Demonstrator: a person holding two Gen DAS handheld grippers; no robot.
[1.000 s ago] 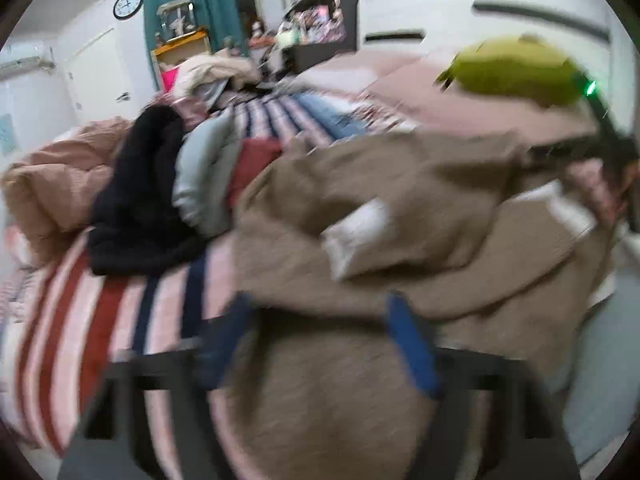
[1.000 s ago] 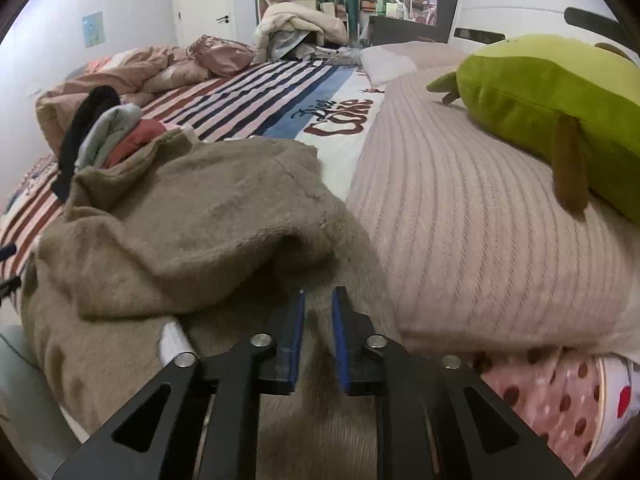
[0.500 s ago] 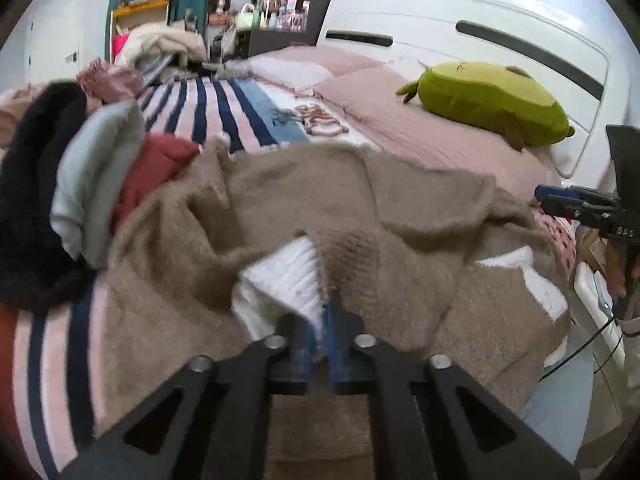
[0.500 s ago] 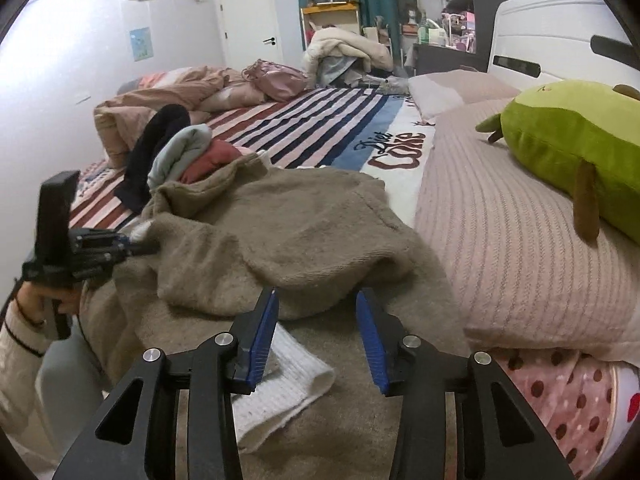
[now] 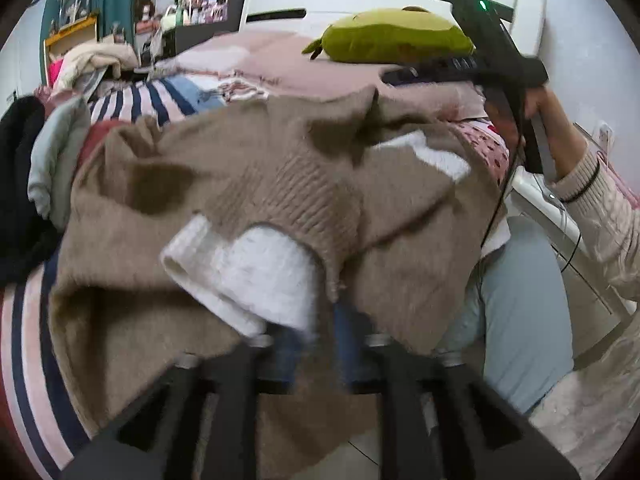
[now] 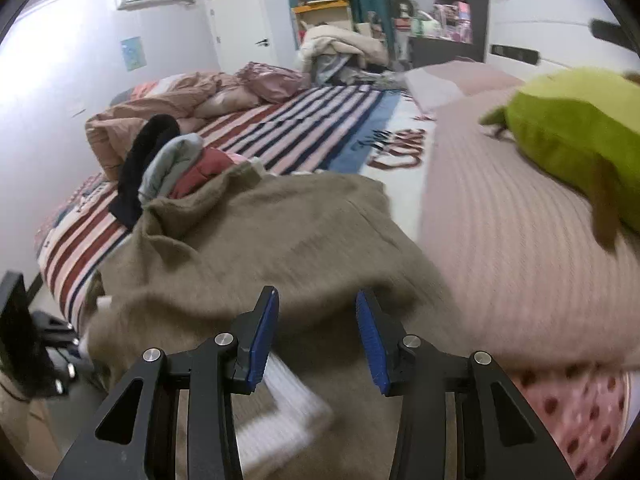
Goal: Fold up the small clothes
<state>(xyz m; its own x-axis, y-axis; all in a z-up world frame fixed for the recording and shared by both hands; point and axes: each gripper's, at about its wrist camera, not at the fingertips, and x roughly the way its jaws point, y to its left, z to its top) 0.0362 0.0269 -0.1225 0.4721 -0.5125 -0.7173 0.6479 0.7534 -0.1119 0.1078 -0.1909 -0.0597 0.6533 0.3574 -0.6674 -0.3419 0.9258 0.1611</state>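
Striped bed [image 6: 304,128] carries brown sweater [image 6: 280,240]; left hand-held gripper [image 5: 320,344] pinches its white cuff [image 5: 248,272] at lower centre, right hand-held gripper [image 6: 316,332] gapes empty above it.

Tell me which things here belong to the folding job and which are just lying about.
In the job:
- brown sweater with a white cuff
- left gripper, shut on the sweater
- right gripper, fingers open above the sweater

Lying about:
- green plush
- pink pillow
- striped blanket
- pile of black, grey and red clothes
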